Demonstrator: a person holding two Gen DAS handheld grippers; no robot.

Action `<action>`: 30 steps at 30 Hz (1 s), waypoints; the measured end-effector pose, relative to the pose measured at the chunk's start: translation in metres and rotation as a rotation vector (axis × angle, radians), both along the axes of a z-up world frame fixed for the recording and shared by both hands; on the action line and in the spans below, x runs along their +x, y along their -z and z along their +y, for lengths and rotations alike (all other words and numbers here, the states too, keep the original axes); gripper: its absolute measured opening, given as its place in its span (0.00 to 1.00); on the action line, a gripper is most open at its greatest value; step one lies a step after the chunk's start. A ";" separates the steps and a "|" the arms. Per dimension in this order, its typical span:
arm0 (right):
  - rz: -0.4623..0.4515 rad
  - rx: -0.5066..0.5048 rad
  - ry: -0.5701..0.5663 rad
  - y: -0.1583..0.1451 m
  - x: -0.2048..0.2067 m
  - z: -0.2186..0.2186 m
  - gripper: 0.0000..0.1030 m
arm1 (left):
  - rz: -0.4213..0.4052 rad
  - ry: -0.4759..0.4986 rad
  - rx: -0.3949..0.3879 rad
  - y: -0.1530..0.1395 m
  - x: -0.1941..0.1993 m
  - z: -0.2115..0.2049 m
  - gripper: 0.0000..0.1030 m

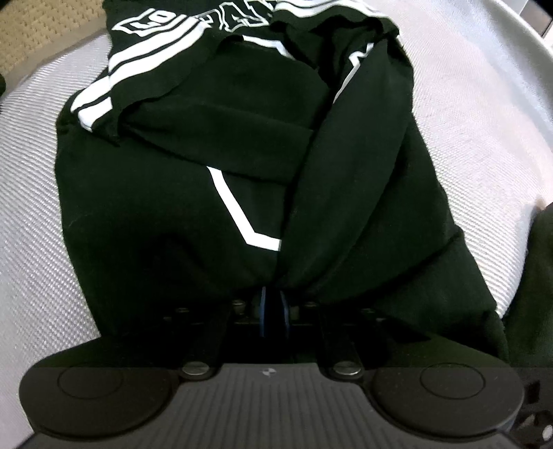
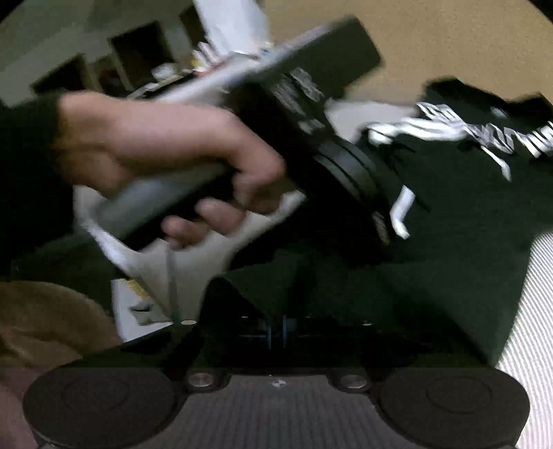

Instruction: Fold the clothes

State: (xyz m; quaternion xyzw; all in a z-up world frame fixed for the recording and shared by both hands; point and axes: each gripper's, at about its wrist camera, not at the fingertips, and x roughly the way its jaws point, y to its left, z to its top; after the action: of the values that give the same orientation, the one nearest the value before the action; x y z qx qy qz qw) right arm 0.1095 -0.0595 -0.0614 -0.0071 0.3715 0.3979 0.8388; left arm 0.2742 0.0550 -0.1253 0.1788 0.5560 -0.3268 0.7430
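A black garment [image 1: 155,207] with white stripes and lettering lies crumpled on a white ribbed bedcover [image 1: 466,121]. At its near edge my left gripper [image 1: 273,307] is shut, and the black cloth bunches between its blue pads. The right wrist view is blurred. There the same garment [image 2: 449,241] spreads to the right, and my right gripper [image 2: 276,331] is shut with its blue pads close together and dark cloth gathered at them. A hand [image 2: 166,148] holds the left gripper's body [image 2: 293,89] above the garment; that gripper's fingers are hidden.
Tan carpet [image 1: 41,31] lies beyond the bed's far left. A dark green cloth [image 1: 539,276] sits at the right edge. The right wrist view shows a white cloth [image 2: 166,262], a brown item [image 2: 45,317] at the lower left and dark shelves [image 2: 138,51] behind.
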 end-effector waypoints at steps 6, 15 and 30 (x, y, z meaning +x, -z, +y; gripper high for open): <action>-0.108 0.016 -0.119 -0.021 -0.021 0.021 0.06 | -0.046 -0.035 -0.130 -0.050 0.008 0.036 0.07; -0.127 -0.145 -0.256 0.001 -0.022 0.071 0.07 | -0.111 -0.091 -0.009 -0.060 -0.008 0.076 0.02; 0.057 -0.123 -0.209 -0.007 -0.043 -0.001 0.45 | -0.006 0.111 -0.005 -0.016 -0.041 0.023 0.26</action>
State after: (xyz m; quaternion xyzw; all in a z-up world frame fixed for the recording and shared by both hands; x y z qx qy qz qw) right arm 0.0670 -0.0602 -0.0545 -0.0859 0.4162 0.4597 0.7798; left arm 0.2330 0.0781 -0.1091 0.2085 0.5422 -0.3684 0.7259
